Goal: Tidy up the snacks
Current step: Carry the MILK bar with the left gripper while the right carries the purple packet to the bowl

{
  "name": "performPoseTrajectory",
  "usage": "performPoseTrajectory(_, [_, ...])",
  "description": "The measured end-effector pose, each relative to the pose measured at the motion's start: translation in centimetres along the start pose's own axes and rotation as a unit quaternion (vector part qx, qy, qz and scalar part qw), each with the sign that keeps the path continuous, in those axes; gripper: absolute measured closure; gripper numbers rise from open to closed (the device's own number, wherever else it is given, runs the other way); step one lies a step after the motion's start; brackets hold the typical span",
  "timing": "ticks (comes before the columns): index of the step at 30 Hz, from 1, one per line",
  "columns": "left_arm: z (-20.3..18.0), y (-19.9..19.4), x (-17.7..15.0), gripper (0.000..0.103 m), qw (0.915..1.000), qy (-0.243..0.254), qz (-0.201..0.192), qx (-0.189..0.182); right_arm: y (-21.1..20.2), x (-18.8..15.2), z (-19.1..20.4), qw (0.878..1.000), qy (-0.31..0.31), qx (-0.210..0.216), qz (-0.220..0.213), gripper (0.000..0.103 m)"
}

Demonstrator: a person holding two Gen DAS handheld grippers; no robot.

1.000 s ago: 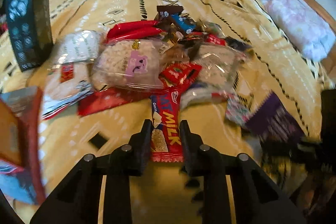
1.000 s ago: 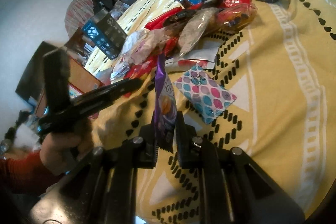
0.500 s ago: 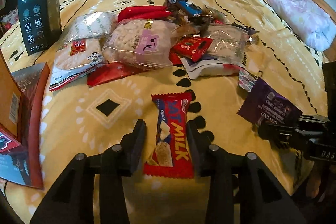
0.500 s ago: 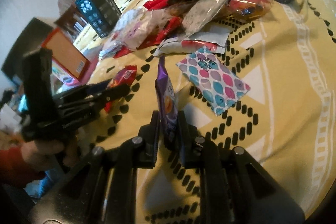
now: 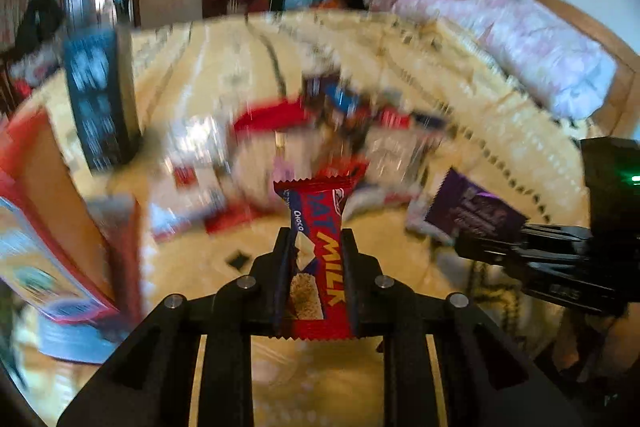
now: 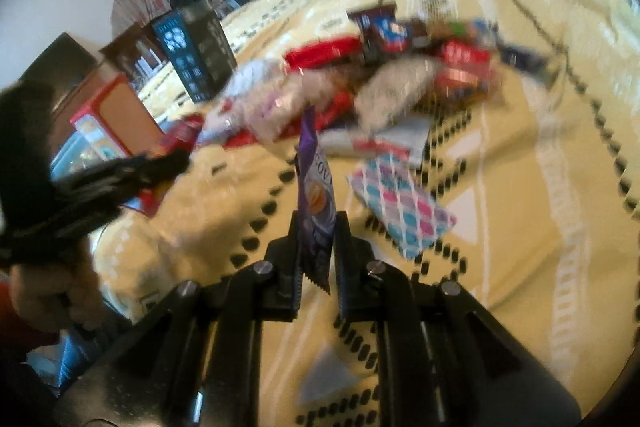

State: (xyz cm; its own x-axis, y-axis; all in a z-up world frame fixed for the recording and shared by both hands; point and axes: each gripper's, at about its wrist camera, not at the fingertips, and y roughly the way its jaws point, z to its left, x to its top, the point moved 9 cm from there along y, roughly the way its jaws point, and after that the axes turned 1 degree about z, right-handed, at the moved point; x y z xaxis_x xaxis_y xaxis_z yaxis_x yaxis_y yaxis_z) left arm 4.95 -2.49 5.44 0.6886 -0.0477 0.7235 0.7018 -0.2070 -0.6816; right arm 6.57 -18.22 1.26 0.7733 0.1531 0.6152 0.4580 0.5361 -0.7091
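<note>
Yellow patterned bedding [image 6: 532,131] is carrying everything; a heap of snacks [image 5: 320,131] is lying mid-bed, blurred in both views, with a dark box [image 5: 100,95] standing at its left and a pink pillow [image 5: 532,43] lying far right.

Left claw [image 5: 316,247] is gripping a red bar [image 5: 318,259], its fingers closed on the wrapper's long edges around mid-length, and the bar is pointing away from the camera, lifted clear of the bed. Right claw [image 6: 318,231] is pinching a purple packet [image 6: 316,203] at its near end, closed on the flat faces, so the packet is standing edge-on above the bedding. From the left view the same packet [image 5: 476,211] is showing at the right, held in that claw's tips. A pastel dotted pouch [image 6: 400,203] is lying flat on the bed just right of the purple packet, apart from the heap.

Both snacks are looking light, with thin glossy film that is likely slippery and crinkly. The bar inside is probably stiff enough to hold by its sides, though a hard squeeze may be crushing it. The purple packet is looking limp; a pinch by the crimped seal seems safest, and swinging it may be letting it slide out
</note>
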Motion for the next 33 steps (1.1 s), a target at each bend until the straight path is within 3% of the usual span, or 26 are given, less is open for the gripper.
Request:
performPoseTrajectory(8, [1.8,-8.3,4.9,0.081,0.9943,0.011,-0.096,0.046,-4.0,5.9,4.8,0.997,-0.046,0.002,-0.068,0.089])
performPoseTrajectory(17, [9.4,-16.6,6.8,0.081,0.9805,-0.039,-0.160,0.107,-5.3,13.2,15.6,0.983,-0.132,0.049,-0.118,0.089])
performPoseTrajectory(26, [21.2,-24.3,6.5,0.081,0.9517,-0.128,-0.186,0.208,-2.7,16.4,28.9,0.964,-0.193,0.140,-0.117,0.089])
performPoseTrajectory(33, [30.4,-27.5,3.3,0.081,0.9237,-0.209,-0.153,0.282,0.6,16.4,38.1,0.949,-0.230,0.199,-0.082,0.089])
